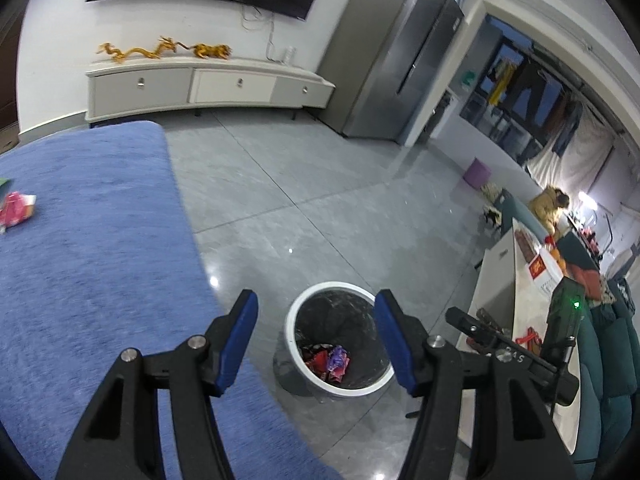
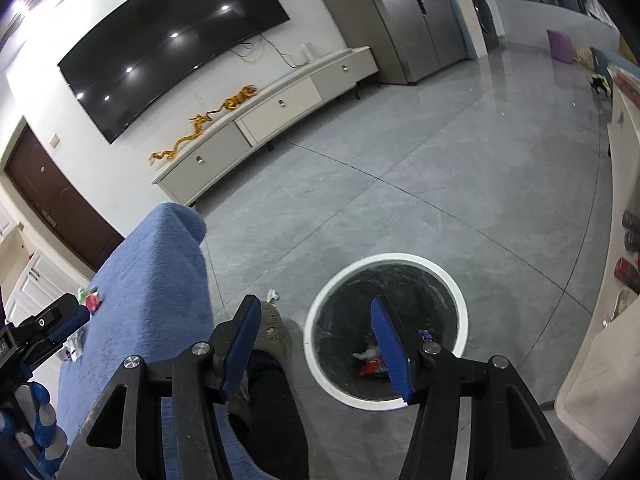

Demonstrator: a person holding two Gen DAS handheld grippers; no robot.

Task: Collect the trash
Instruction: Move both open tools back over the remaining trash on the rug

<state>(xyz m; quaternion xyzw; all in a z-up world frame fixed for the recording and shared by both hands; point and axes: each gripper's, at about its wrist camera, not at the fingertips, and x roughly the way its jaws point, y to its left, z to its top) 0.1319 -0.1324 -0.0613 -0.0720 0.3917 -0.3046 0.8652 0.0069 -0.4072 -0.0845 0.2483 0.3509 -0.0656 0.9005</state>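
Both tools released, nothing gripped: left tool [image 1: 316,334] and right tool [image 2: 314,332] held above the white bin [image 2: 440,268]. Wrappers [image 1: 328,362] seen inside bin; more trash [image 1: 16,208] left on blue-covered surface [image 1: 100,240] beside bin.

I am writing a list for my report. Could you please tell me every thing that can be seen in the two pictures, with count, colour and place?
trash bin: one, white rim, black liner, on floor
wrappers in bin: several, red and purple
wrappers on blue cloth: a few, pink, green
blue cloth: one, covers table
TV: one, black, on wall
TV cabinet: one, white
dragon figures: golden, on cabinet
stool: one, purple
left gripper: open, empty
right gripper: open, empty
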